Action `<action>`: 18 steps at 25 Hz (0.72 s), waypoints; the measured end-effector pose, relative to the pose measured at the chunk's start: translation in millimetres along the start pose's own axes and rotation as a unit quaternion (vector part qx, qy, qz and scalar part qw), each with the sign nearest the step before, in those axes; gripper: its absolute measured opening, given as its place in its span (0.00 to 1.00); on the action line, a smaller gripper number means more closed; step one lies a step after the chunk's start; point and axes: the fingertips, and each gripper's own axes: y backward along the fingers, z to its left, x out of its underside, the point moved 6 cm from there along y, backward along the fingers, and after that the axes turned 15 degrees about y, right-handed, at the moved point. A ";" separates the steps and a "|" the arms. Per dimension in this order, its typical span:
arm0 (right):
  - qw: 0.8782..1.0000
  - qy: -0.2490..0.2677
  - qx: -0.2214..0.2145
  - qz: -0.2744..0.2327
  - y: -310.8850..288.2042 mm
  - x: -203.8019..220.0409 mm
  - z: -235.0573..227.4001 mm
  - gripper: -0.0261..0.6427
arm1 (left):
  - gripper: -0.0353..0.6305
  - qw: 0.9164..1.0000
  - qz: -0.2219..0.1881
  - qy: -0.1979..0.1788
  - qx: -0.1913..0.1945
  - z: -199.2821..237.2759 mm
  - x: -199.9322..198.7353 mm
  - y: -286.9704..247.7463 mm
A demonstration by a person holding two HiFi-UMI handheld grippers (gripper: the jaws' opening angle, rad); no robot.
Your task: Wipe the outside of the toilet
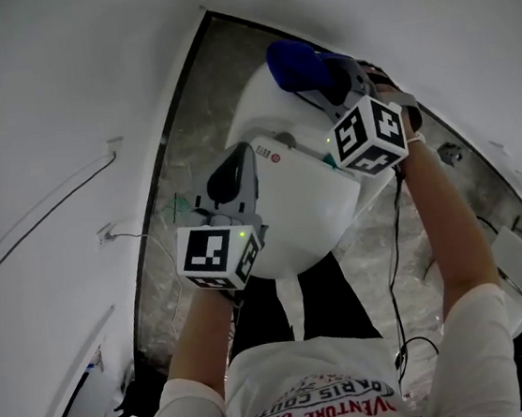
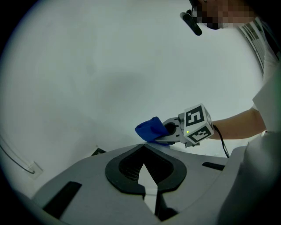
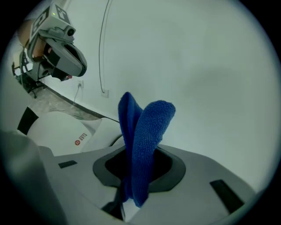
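Toilet [image 1: 310, 208] stood w/ long axis running from person to wall, front end pointing at person. Right gripper [image 1: 316, 78] pinched blue cloth [image 1: 292, 62] at toilet's far end. Left gripper [image 1: 231, 173] jaws were pressed together, empty, near the lid.

The right hand-held gripper [image 2: 168, 132] grips a folded blue cloth [image 2: 149, 129].

White toilet [image 1: 303, 224] with lid down; folded blue cloth [image 1: 298, 64] at its rear top.
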 end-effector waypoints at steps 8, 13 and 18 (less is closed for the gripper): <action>0.993 0.046 -0.081 -0.076 3.8 8.4 14.4 0.17 | 0.06 1.000 0.009 0.005 0.001 -9.8 19.7 -11.2; 0.986 0.069 -0.112 -0.101 11.3 18.5 16.4 0.17 | 0.06 1.000 0.013 0.001 0.010 -26.0 29.9 -22.2; 0.980 0.107 -0.116 -0.117 28.5 37.4 24.3 0.17 | 0.06 1.000 0.017 0.001 0.019 -40.8 41.7 -30.4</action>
